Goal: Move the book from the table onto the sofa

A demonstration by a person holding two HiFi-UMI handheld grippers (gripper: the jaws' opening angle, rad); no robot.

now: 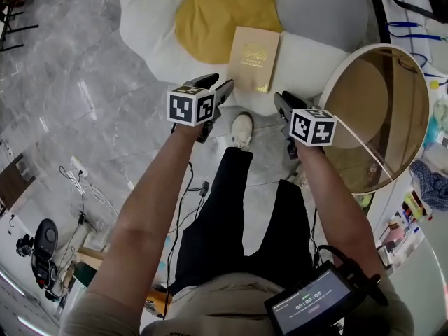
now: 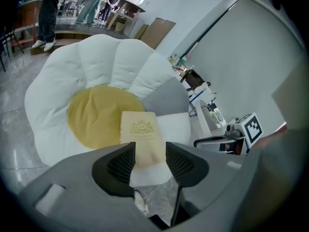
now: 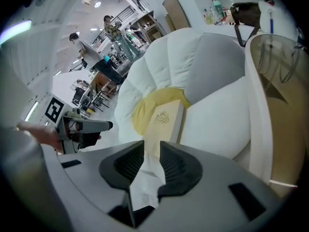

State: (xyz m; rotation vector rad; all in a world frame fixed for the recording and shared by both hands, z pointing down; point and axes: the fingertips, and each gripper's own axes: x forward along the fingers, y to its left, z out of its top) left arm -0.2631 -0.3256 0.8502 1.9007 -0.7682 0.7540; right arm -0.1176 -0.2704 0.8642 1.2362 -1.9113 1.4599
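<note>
Findings: The book (image 1: pixel 253 59) lies flat, cover up, on the white sofa (image 1: pixel 150 19). It rests partly on the yellow centre cushion (image 1: pixel 217 12) and partly on the white front lobe.

The left tongs (image 1: pixel 218 84) are released: jaws apart, nothing between the pads, held just short of the book's near edge.

The right tongs (image 1: pixel 283 102) are likewise released and empty, near the book's near right corner and clear of it.

The round table (image 1: pixel 385 110) stands beside the sofa, to the right.
</note>
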